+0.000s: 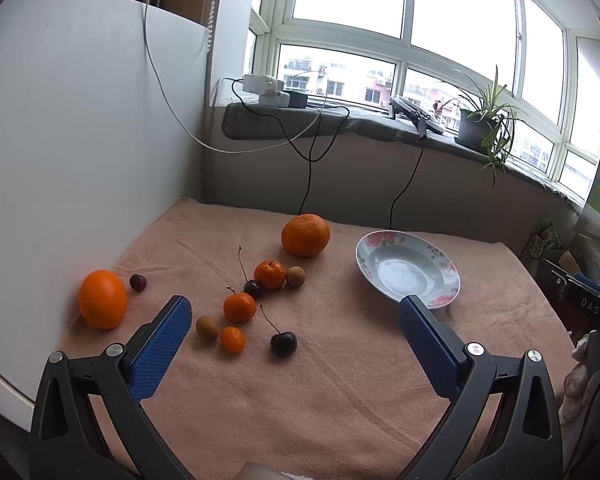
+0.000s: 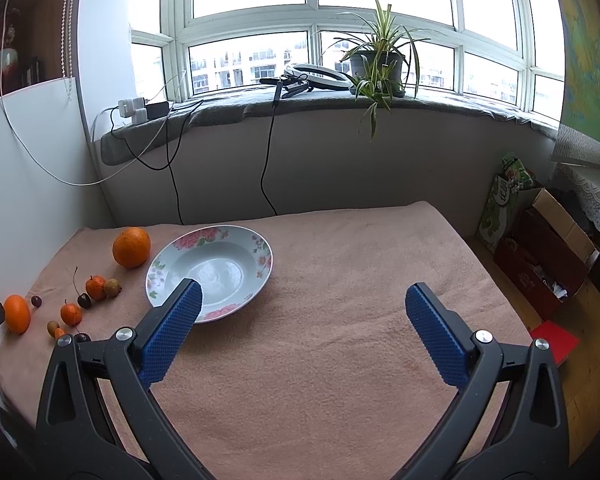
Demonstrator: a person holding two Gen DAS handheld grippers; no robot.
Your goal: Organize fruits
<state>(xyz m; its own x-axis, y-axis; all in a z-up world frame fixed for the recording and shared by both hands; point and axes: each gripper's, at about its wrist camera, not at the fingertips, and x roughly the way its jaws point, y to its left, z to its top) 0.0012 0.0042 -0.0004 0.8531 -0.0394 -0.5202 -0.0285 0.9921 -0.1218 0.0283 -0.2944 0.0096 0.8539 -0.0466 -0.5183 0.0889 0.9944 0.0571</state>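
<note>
Both the left gripper (image 1: pixel 295 312) and right gripper (image 2: pixel 303 296) hang wide apart and empty, so the left should probably drop straight onto the cherry (image 1: pixel 283 343) just ahead, pinching gently.

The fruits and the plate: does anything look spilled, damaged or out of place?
Nothing spilled or damaged. The floral plate is empty and upright, while all the fruits, such as the large orange, lie loose on the pink cloth beside it.

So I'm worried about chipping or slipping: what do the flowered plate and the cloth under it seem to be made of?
The round pale-blue plate with pink flowers looks like glazed ceramic or porcelain: its well is glossy and reflects the window. It could be melamine. The peach-pink cloth looks like soft matte terry or fleece, with a napped, faintly creased surface.
</note>
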